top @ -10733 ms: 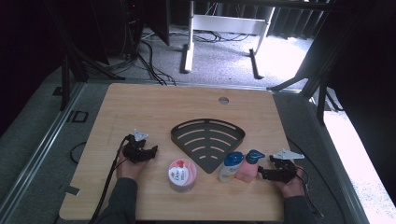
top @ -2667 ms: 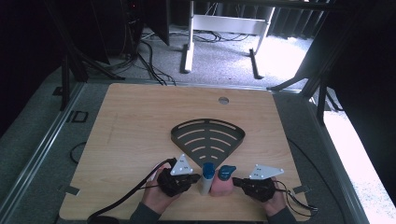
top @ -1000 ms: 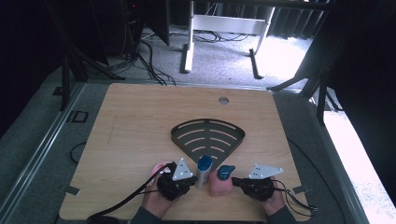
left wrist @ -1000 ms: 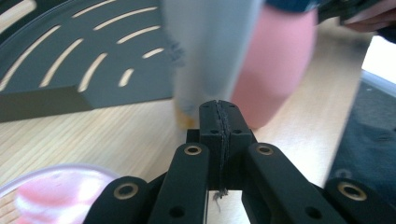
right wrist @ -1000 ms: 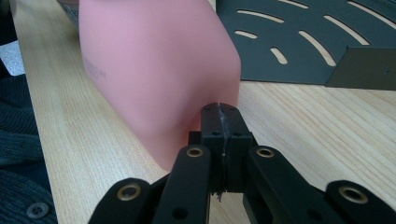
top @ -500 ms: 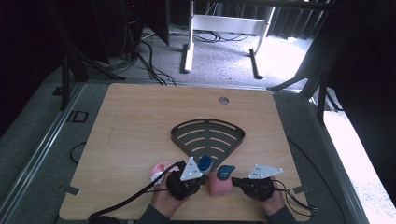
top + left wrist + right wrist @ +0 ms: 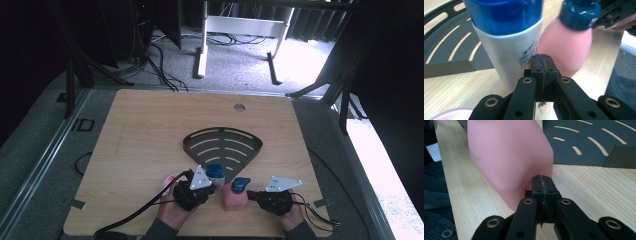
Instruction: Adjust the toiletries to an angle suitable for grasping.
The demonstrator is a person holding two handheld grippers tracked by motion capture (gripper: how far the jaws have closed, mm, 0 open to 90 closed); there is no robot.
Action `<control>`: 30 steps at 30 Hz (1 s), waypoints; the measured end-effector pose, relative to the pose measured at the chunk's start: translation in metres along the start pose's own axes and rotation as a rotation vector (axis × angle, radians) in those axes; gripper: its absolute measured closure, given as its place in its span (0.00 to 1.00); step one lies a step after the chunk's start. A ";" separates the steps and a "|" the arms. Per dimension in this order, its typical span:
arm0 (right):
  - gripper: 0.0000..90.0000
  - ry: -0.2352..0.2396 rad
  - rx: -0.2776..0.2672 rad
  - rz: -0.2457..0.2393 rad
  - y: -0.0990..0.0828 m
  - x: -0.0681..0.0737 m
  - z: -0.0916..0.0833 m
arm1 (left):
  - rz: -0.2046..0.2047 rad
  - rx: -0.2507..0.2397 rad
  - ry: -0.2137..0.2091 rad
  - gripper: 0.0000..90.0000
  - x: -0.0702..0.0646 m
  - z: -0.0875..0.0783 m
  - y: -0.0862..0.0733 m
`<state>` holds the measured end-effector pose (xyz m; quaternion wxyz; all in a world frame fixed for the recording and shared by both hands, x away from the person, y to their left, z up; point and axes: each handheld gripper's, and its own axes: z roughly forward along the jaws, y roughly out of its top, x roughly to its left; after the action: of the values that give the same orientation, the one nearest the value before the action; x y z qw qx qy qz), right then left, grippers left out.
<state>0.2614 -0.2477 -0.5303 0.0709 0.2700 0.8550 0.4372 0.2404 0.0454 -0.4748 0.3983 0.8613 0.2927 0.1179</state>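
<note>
A white bottle with a blue cap stands at the near edge of the black fan-shaped rack. My left gripper is shut and empty, its tips against the bottle's lower side. Right of it stands a pink bottle with a teal cap. My right gripper is shut too, with nothing between its jaws. Its tips rest at the base of the pink bottle. The right gripper also appears far off in the left gripper view.
A jar with a pink lid sits by the left hand. The rack's slotted plate lies just beyond both bottles. The wooden table has a cable hole at the back. Cables trail off its front edge.
My left gripper has moved right and forward, and the white bottle has slid a little toward the rack. The pink-lidded jar now shows beside the left hand. The right gripper has barely moved.
</note>
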 end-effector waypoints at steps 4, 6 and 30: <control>1.00 0.006 0.000 0.000 0.000 0.001 0.001 | -0.023 0.004 0.019 0.99 0.007 0.000 -0.001; 1.00 0.003 0.001 -0.001 0.000 0.001 0.001 | -0.040 0.004 0.032 0.99 0.011 -0.001 -0.001; 1.00 0.036 0.016 -0.042 0.001 0.020 0.002 | -0.061 -0.014 0.026 0.98 0.017 -0.017 -0.006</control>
<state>0.2451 -0.2352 -0.5286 0.0627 0.2446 0.8650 0.4336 0.2440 0.0688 -0.4689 0.4038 0.8476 0.3230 0.1188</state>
